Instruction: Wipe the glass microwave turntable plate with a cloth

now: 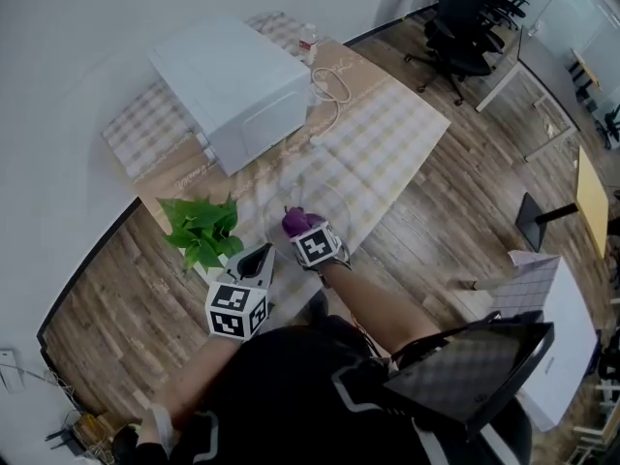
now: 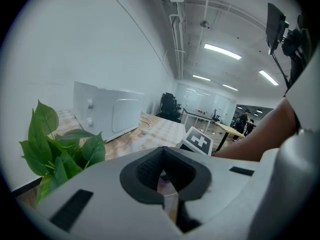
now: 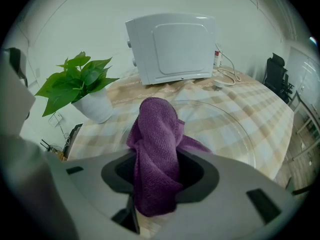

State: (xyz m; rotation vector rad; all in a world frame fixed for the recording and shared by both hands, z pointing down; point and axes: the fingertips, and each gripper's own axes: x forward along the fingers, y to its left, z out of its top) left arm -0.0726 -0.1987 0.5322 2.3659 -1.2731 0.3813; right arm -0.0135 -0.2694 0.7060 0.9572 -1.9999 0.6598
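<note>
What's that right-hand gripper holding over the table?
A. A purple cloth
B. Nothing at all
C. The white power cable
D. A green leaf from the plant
A: the right gripper view shows the purple cloth bunched and clamped between the jaws of the right gripper, just above the glass plate.

The left gripper [image 2: 164, 181] has its jaws pinched on the glass plate's [image 2: 169, 194] near rim. A leafy plant [image 2: 55, 151] stands at left, a white microwave [image 2: 107, 116] farther back on the table [image 2: 160, 129].
</note>
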